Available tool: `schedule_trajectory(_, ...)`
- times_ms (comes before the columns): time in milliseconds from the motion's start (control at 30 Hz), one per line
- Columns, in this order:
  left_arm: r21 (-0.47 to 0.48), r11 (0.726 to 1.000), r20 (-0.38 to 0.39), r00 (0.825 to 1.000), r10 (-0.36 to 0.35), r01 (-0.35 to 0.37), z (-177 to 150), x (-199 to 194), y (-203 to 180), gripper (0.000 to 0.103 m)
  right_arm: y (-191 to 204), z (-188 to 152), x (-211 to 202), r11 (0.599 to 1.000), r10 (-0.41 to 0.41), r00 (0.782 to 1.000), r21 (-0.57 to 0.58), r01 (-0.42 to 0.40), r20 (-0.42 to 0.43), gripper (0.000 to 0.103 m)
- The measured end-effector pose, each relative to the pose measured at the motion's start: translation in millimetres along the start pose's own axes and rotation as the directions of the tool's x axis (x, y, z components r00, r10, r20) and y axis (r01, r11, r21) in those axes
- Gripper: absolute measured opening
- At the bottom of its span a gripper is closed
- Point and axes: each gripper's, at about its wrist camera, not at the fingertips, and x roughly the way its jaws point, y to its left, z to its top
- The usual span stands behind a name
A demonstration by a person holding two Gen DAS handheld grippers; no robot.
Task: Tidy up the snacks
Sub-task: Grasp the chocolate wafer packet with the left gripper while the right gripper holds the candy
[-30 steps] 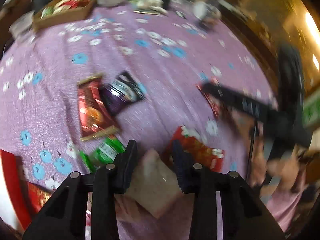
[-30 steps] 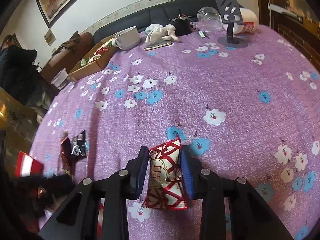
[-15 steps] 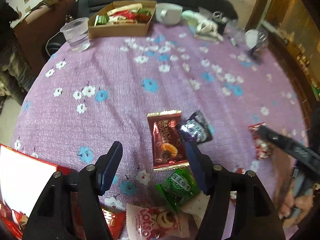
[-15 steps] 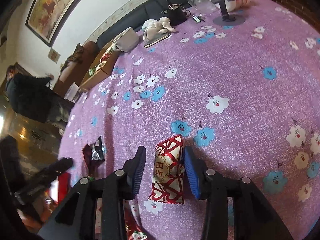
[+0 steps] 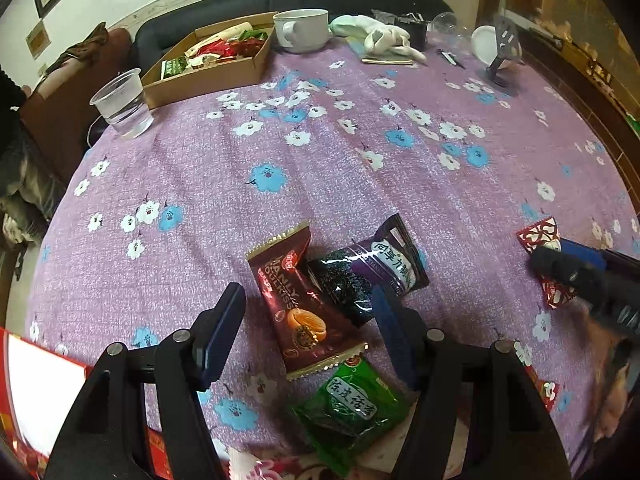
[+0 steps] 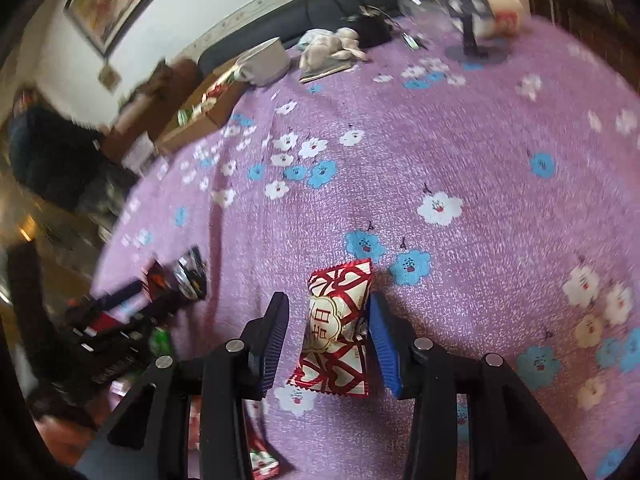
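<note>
In the left wrist view my left gripper (image 5: 308,320) is open and empty, its fingers astride a brown chocolate packet (image 5: 300,304). A dark purple packet (image 5: 372,268) lies beside it and a green packet (image 5: 352,404) lies just nearer. In the right wrist view my right gripper (image 6: 328,332) is open around a red-and-white candy packet (image 6: 336,332) that lies on the purple cloth; the pads stand a little off its sides. The same packet (image 5: 540,236) and the right gripper (image 5: 560,260) show at the right of the left wrist view.
A cardboard box (image 5: 212,64) with several snacks stands at the far left, with a plastic cup (image 5: 122,104), a white mug (image 5: 302,30), a cloth toy (image 5: 380,38) and a phone stand (image 5: 504,48) along the far edge. A red box (image 5: 36,392) sits at the near left.
My left gripper let go of a pale packet, opened wide and swung up over the brown packet. My right gripper's jaws opened slightly around the red-and-white packet.
</note>
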Motion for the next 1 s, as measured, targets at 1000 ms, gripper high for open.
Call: schedule_trajectory(1000, 0.0, 0.992, 0.274, 0.954, -0.124, 0.129, -52, -102, 23, 0.026, 6, 1, -24, 0.993, 0.1, 0.983, 0.05, -0.109, 0.157, 0.032)
